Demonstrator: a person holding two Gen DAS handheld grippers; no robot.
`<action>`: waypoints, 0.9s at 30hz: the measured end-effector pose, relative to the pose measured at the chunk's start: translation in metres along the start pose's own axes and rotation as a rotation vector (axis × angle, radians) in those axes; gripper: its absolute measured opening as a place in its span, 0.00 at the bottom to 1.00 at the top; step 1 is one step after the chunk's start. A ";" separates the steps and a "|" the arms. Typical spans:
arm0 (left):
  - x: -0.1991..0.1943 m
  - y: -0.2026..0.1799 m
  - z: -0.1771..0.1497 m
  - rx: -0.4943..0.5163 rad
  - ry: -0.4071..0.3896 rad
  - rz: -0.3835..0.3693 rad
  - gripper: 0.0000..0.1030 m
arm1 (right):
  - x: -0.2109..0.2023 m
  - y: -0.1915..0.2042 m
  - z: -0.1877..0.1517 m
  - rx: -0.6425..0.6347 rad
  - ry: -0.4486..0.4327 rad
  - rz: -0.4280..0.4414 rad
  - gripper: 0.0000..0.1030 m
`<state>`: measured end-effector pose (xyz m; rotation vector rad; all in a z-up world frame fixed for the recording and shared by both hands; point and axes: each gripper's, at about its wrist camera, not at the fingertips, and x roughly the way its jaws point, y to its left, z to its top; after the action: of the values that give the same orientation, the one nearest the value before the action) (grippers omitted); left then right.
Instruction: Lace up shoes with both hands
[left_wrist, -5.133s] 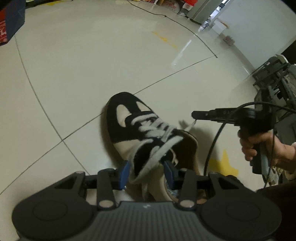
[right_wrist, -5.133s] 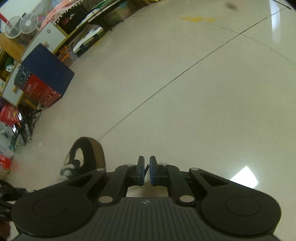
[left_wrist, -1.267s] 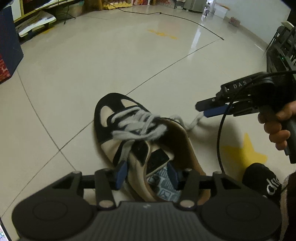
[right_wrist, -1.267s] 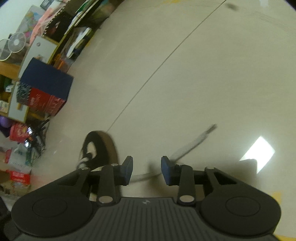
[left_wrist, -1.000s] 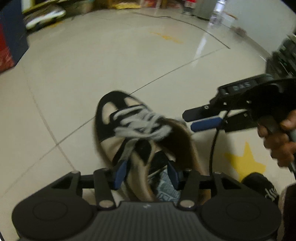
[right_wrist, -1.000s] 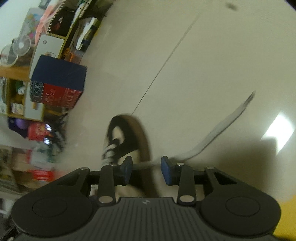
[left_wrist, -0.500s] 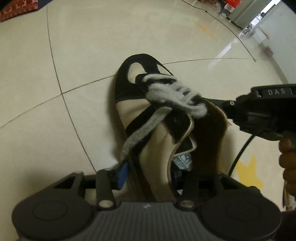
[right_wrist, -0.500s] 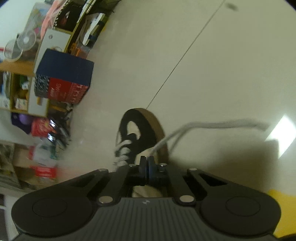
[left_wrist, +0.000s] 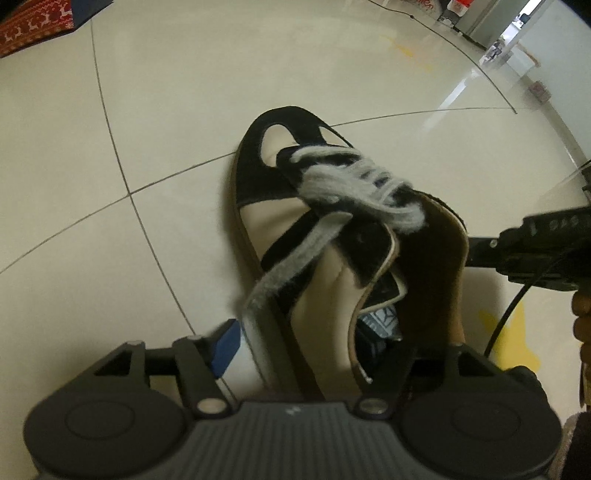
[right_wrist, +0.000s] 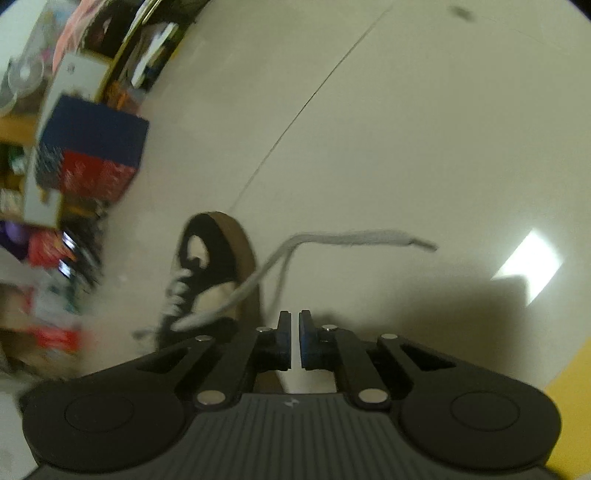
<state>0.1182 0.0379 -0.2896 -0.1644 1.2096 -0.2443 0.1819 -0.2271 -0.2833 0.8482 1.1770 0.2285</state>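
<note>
A black-and-cream shoe (left_wrist: 317, 236) with grey laces lies tipped onto its side on the floor, sole toward the right. My left gripper (left_wrist: 314, 347) is open and straddles the heel end. Its blue left pad (left_wrist: 225, 343) stands clear of the shoe, and the right finger is hidden behind the upper. One loose lace end (left_wrist: 284, 269) hangs toward that pad. In the right wrist view the shoe (right_wrist: 214, 266) is at lower left. My right gripper (right_wrist: 291, 328) is shut just beside it, with a thin lace strand running to its tips. The other lace end (right_wrist: 362, 238) trails right in the air.
The pale tiled floor (left_wrist: 110, 166) has dark grout lines. A blue-and-red box (right_wrist: 92, 158) and cluttered shelves stand far left in the right wrist view. A yellow star sticker (left_wrist: 517, 332) marks the floor. A hand (left_wrist: 581, 325) holds the right gripper's body (left_wrist: 546, 251), with its cable close behind the shoe.
The right gripper closed from open around the lace and moved in behind the shoe. The shoe tipped onto its side, and the left gripper came closer over its heel.
</note>
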 end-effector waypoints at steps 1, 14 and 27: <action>-0.001 -0.001 -0.001 -0.001 0.000 0.003 0.67 | 0.001 0.001 -0.001 0.028 -0.001 0.023 0.13; 0.001 -0.022 -0.008 0.032 0.027 0.034 0.91 | 0.008 0.021 0.003 0.145 -0.004 0.140 0.38; -0.004 -0.032 -0.033 0.014 -0.015 0.053 1.00 | 0.019 0.033 -0.001 0.058 -0.001 0.099 0.22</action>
<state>0.0825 0.0085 -0.2891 -0.1218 1.1958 -0.2054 0.1971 -0.1934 -0.2750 0.9588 1.1469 0.2758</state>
